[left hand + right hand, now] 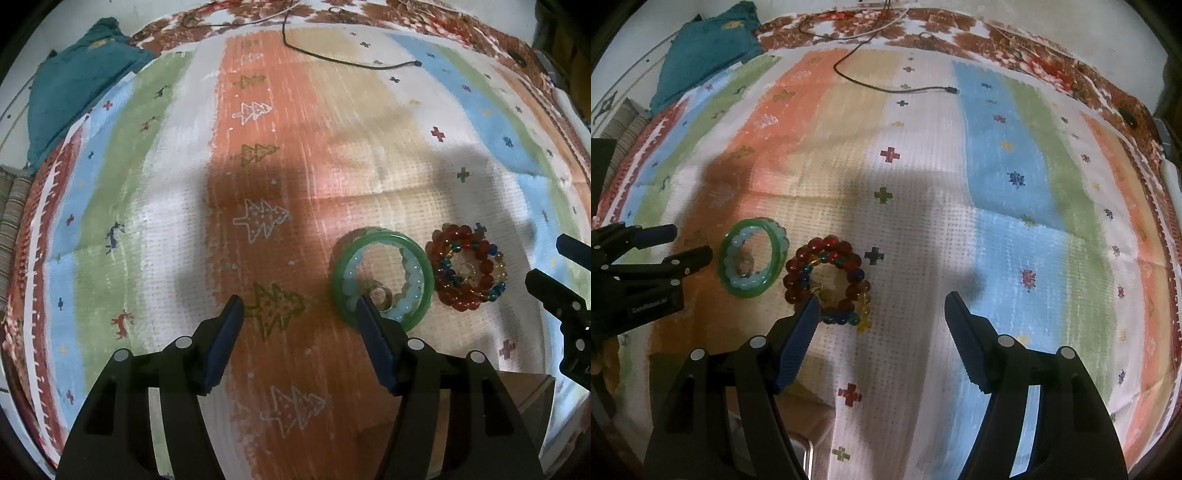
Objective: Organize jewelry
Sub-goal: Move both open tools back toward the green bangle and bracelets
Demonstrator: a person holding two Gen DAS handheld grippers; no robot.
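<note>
My left gripper (299, 304) sits closest to the lens, its blue-padded jaws standing apart with nothing between them; its right-hand fingertip (364, 306) overlaps the near rim of the translucent green bangle (382, 275), contact not resolvable. Inside that bangle lies a pale blue beaded bracelet (412, 280) and a small metal ring (380, 295). Just beside the bangle, toward the right edge of the striped woven cloth (258, 184), lies a coil of red, blue and amber bead bracelets (466, 268), apparently touching the bangle. My right gripper (881, 306) hovers over the same cloth, jaws apart and empty; its left fingertip (810, 306) overlaps the near side of the bead coil. Far edge of cloth: a thin black cable (332, 57). Far left corner: a crumpled teal fabric (74, 85).
</note>
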